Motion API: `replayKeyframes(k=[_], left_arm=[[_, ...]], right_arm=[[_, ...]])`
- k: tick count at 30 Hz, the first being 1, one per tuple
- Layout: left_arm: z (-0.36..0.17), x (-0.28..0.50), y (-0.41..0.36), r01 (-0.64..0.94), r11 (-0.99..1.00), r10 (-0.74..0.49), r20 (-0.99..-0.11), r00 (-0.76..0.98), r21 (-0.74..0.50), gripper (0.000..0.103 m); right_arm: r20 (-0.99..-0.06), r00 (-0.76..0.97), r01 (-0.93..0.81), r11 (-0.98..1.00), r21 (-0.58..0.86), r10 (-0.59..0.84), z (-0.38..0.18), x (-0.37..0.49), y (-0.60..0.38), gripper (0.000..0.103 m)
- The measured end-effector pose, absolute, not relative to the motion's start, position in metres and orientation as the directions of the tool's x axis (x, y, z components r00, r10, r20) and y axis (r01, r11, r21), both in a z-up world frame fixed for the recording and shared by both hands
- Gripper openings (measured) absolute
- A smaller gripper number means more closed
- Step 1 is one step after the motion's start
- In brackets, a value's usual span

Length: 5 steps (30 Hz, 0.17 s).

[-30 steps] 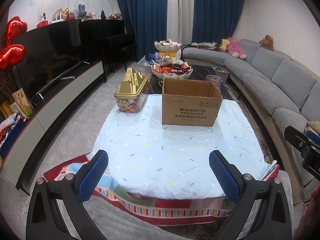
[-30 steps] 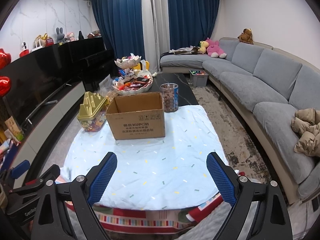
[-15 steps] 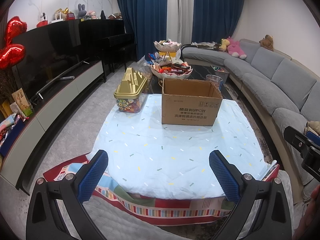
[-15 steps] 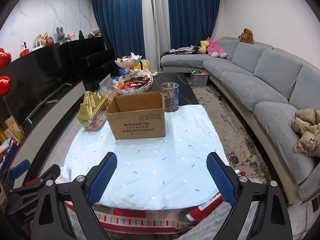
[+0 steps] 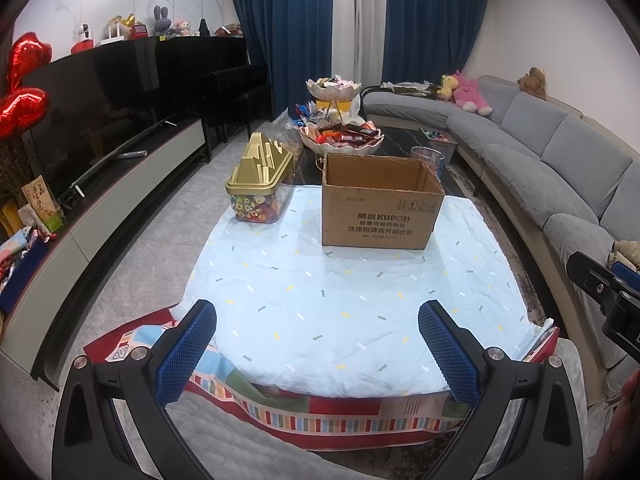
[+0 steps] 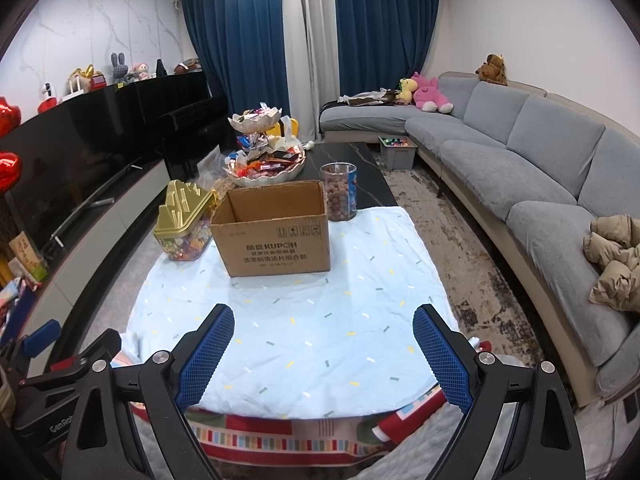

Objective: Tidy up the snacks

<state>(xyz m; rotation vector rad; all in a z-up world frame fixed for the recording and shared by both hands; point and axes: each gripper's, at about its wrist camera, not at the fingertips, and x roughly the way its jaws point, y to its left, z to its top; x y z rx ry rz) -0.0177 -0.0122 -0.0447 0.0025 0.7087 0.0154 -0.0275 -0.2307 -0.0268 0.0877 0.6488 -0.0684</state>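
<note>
I hold my left hand-held gripper [image 5: 318, 350] low at the near edge of the bench [image 5: 352, 300], level and aimed down its length; its blue pads [image 5: 186, 350] stand wide apart with nothing between them. My right hand-held gripper [image 6: 324, 354] sits beside it in the same pose, spread wide and empty, its fingertips over the near part of the pale blue cloth [image 6: 304, 320] that covers this end of the bench. From the left camera I see part of the right rig at the far right edge, and from the right camera part of the left rig at the lower left.

Toward the far end of the cloth stands an open cardboard box [image 5: 380, 208], flaps out of sight, printed side facing me; what I can see of its inside is bare cardboard. Just left of it, apart from it, is a clear tub with a gold lid [image 5: 260, 184], full of colourful wrapped sweets. Behind the box's right corner stands a clear round jar [image 6: 339, 191] filled with brown balls, at the far edge of the cloth. Further back on the dark part of the bench is a two-tier white bowl stand [image 6: 266, 160]: the lower bowl is heaped with wrapped snacks, the small upper bowl holds more.
</note>
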Motion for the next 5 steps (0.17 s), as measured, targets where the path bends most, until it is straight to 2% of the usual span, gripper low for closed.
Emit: replayKeyframes(k=[5], left_arm=[[-0.0475, -0.0185, -0.0141, -0.009, 1.000, 0.011, -0.651, 0.759, 0.007, 0.103]], right_arm=[[-0.608, 0.793, 0.093, 0.994, 0.061, -0.037, -0.0278, -0.0279, -0.2296, 0.092]])
